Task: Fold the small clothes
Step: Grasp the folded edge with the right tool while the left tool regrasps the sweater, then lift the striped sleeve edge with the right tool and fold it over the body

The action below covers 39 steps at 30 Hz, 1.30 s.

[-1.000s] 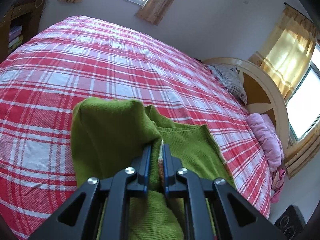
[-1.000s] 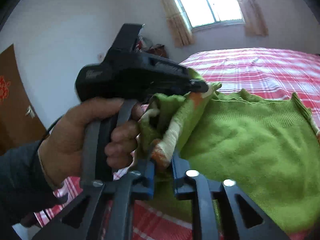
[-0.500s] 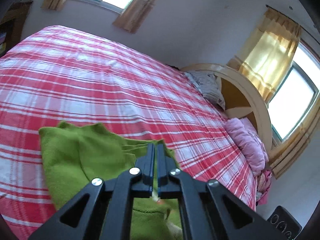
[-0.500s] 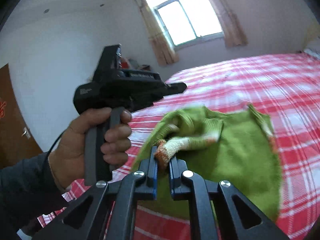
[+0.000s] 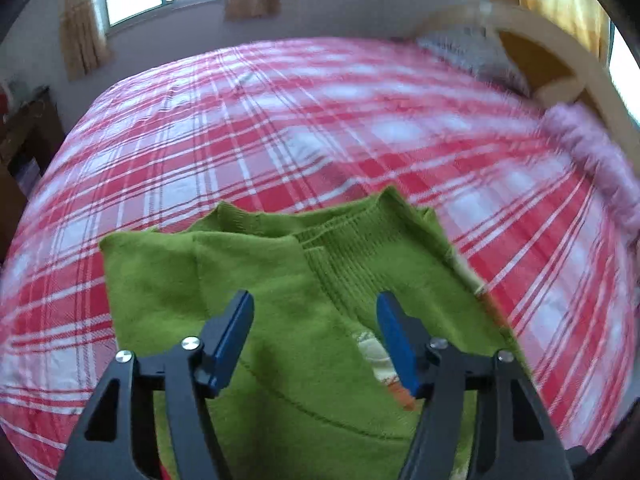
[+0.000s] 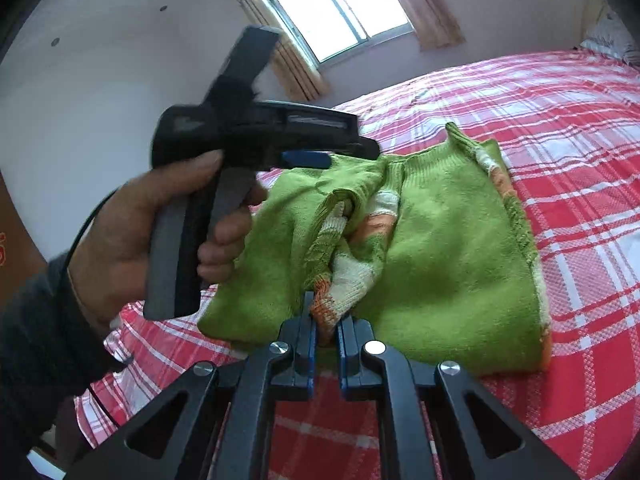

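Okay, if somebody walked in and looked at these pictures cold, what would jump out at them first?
Probably the bright green knitted garment, lying partly folded on the red and white plaid bedspread. Next, the right gripper, shut on the garment's orange and white striped cuff at its near edge. The left gripper hangs over the garment with its fingers opening, nothing pinched between them, gripped by a hand at the left of the right wrist view.

The right tongs [image 6: 325,330] pinch an orange-and-white striped cuff of the green knitted sweater [image 6: 448,248], which lies bunched on the red-and-white plaid bed [image 6: 560,128]. At the left, a person's hand [image 6: 132,232] holds the black left tongs [image 6: 316,157] above the sweater's far edge, jaws opening.
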Available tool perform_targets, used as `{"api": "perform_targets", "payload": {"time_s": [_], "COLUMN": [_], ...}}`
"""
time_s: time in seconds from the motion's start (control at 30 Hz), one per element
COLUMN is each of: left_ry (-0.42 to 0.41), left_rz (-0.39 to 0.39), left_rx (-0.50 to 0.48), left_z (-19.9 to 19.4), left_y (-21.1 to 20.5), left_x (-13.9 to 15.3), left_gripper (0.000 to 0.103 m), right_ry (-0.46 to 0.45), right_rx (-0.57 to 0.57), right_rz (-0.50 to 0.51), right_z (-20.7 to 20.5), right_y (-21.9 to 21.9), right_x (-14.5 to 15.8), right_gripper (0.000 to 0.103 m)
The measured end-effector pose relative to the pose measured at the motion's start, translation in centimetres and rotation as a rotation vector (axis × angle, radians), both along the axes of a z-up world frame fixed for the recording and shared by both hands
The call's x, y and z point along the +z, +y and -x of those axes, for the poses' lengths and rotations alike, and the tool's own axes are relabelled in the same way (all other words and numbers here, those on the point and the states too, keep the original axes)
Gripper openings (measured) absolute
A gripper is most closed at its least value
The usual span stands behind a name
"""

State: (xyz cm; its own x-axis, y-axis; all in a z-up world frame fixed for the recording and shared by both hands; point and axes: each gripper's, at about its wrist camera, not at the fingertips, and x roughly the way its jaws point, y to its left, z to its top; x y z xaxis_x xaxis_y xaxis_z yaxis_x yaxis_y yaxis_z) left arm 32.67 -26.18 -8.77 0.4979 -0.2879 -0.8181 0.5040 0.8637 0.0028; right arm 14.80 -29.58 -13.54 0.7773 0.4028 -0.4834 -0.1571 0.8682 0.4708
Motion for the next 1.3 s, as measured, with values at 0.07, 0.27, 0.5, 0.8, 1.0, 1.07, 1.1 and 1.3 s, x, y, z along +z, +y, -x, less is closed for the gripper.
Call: {"api": "perform_targets", "payload": {"time_s": [0.07,0.27,0.5,0.8,1.0,1.07,1.1,1.3], "left_ry": [0.007,0.016,0.009,-0.067,-0.044,-0.022,-0.018,-0.002], "left_rz": [-0.09,-0.211,-0.148,0.09,0.169,0.197,0.198,0.191], "left_rx": [0.026,0.034,0.038,0.053,0.028,0.022,0.018,-0.01], "left_z": [-0.6,-1.2,-1.1,-0.7,-1.0,-0.9,-0.8,-0.2], "left_y": [-1.1,-3.3,-2.4,-1.8,-3.6,-4.5,-4.9,-7.7], "left_x": [-1.1,-4.0,-2.6,4.2,3.8,3.1,2.8,0.7], "left_gripper": [0.066,0.07,0.015,0.014,0.014,0.014,0.014,0.014], "right_ry": [0.001,0.008,-0.007,-0.083,-0.075,-0.049,-0.037,0.036], "right_rx": [0.002,0.008,0.012,-0.028,-0.093,-0.119,-0.127,-0.2], "right_rz": [0.0,0.047,0.032,-0.015,-0.037,-0.053,-0.061,-0.125], "right_z": [0.1,-0.1,-0.3,1.0,1.8,2.0,2.2,2.6], "right_y": [-0.1,0.9,0.5,-1.9,-4.7,-5.6,-5.9,-7.8], "right_x": [-0.2,-0.6,-0.6,2.0,2.3,1.7,1.5,-0.7], "right_gripper": [0.007,0.007,0.007,0.007,0.007,0.007,0.007,0.007]}}
